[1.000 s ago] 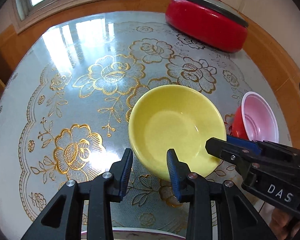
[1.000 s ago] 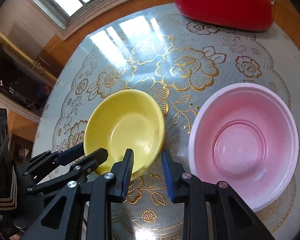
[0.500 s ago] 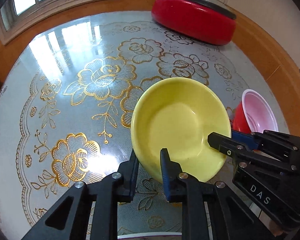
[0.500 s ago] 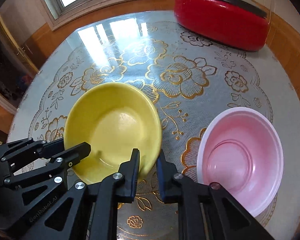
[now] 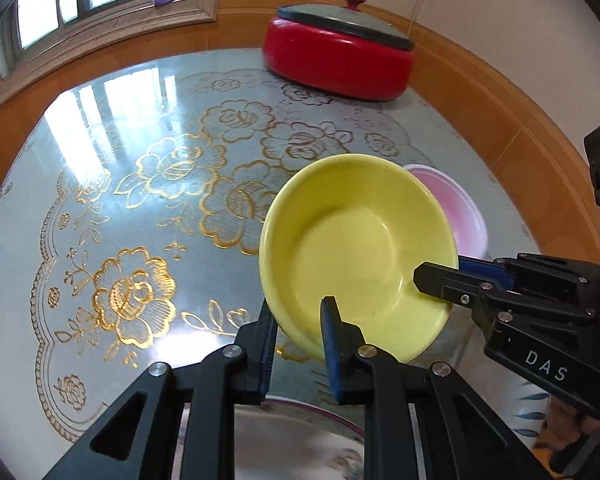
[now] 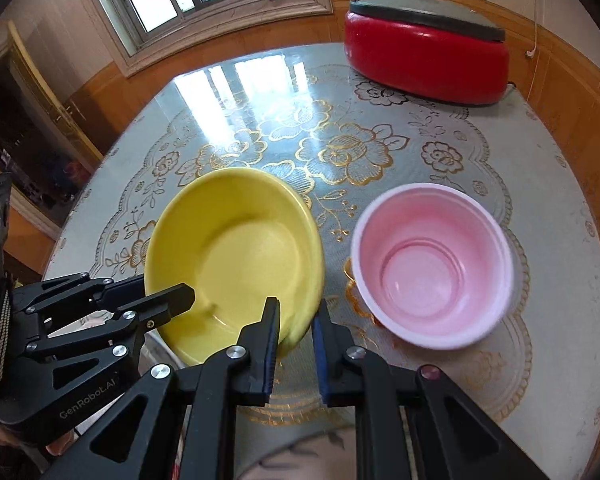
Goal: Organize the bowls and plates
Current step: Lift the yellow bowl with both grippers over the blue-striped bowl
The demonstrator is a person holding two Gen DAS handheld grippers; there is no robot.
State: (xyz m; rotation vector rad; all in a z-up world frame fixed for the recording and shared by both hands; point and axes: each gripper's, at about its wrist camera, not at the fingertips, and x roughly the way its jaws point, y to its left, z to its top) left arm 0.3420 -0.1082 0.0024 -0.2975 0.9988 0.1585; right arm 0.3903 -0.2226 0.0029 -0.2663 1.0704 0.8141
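A yellow bowl (image 5: 352,256) (image 6: 236,252) hangs tilted above the table, held by both grippers. My left gripper (image 5: 299,320) is shut on its near rim, one finger inside and one outside. My right gripper (image 6: 296,320) is shut on the rim's right side, and in the left wrist view it reaches in from the right (image 5: 440,280). In the right wrist view the left gripper (image 6: 168,300) comes in from the left. A pink bowl (image 6: 432,264) (image 5: 452,204) stands upright on the table, just right of the yellow one.
A red pot with a grey lid (image 5: 340,56) (image 6: 428,52) stands at the table's far right. The round table (image 5: 140,160) has a glossy cloth with gold flowers. A pale plate (image 5: 292,440) lies under the grippers at the near edge. A window is behind.
Both grippers closed on the yellow bowl's rim, then lifted it off the table and carried it right, so it now partly covers the pink bowl in the left wrist view.
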